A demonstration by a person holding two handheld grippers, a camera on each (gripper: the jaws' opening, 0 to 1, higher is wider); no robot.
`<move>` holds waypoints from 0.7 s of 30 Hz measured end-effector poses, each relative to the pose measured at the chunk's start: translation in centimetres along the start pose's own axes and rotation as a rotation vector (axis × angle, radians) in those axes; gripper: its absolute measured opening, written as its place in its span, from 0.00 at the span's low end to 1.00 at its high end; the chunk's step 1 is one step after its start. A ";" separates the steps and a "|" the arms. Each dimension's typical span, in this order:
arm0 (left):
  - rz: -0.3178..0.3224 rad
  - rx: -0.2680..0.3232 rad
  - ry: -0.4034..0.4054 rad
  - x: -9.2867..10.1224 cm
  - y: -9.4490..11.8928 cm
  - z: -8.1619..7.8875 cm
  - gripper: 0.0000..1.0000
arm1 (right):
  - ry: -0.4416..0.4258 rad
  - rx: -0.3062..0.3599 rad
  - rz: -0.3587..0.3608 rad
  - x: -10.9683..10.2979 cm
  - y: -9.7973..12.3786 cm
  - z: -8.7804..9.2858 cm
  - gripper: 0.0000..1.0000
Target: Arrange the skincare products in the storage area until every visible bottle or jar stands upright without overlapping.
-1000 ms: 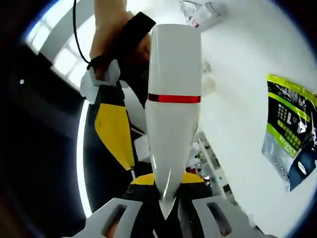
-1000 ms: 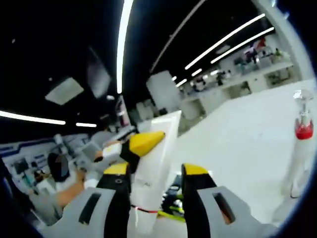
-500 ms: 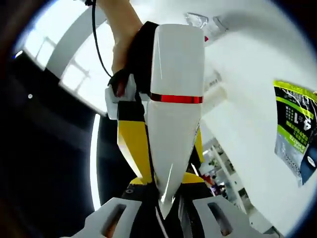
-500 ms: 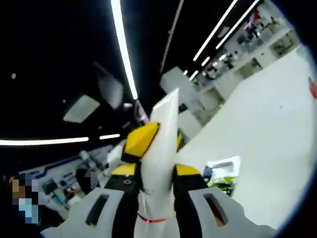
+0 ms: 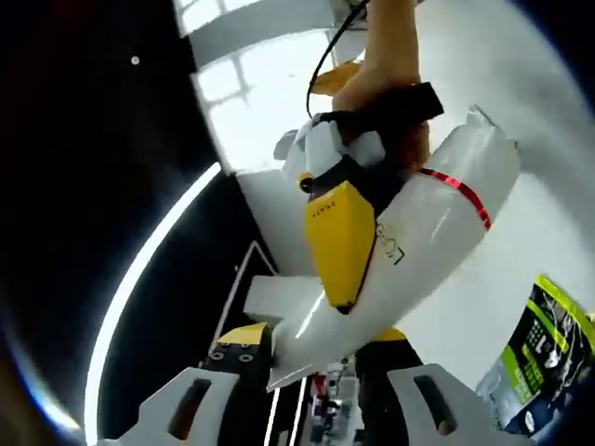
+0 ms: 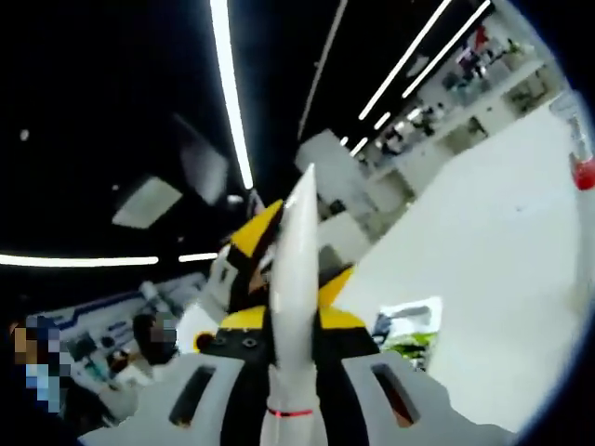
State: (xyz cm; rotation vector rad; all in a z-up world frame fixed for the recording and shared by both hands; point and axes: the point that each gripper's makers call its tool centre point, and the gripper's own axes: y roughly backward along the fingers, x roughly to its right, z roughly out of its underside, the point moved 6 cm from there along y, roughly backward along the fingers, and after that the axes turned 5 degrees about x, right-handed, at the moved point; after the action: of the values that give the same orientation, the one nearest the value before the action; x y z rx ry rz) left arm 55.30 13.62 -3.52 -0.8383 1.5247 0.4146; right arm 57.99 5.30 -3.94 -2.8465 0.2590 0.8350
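Skincare tube [image 5: 409, 251], white with 1 red band, was held aloft by both tools, clamped at opposite ends; it had just swung crosswise, well above the surface [image 6: 493, 269].

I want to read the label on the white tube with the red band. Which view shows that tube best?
The left gripper view: the white tube lies broadside there, showing its red band, some lettering and its crimped end, with the right gripper clamping it. The right gripper view sees the tube edge-on, a narrow sliver between the yellow pads.
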 end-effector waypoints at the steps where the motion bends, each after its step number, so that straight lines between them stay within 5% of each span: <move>1: -0.008 -0.011 0.077 -0.2 -0.1 0.4 0.50 | 0.003 0.008 0.009 0.1 -0.1 0.1 0.14; 5: -0.068 -0.051 0.352 -1.1 0.0 2.3 0.73 | 0.003 0.047 0.034 0.8 -0.1 0.3 0.12; 13: -0.065 -0.083 0.663 -1.4 0.7 4.2 0.73 | 0.022 0.118 0.085 2.1 -0.2 -0.6 0.12; 15: -0.091 -0.096 0.799 -1.6 0.9 4.9 0.72 | 0.067 0.133 0.112 1.3 2.5 2.5 0.12; 21: -0.070 -0.141 1.220 -0.8 0.9 6.7 0.67 | 0.166 0.155 0.172 1.7 2.9 2.5 0.12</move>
State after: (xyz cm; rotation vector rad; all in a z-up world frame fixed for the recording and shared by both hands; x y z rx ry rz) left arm 59.28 19.10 -4.01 -1.3654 2.5743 -0.1121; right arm 57.53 2.76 -7.28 -2.7772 0.5711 0.5783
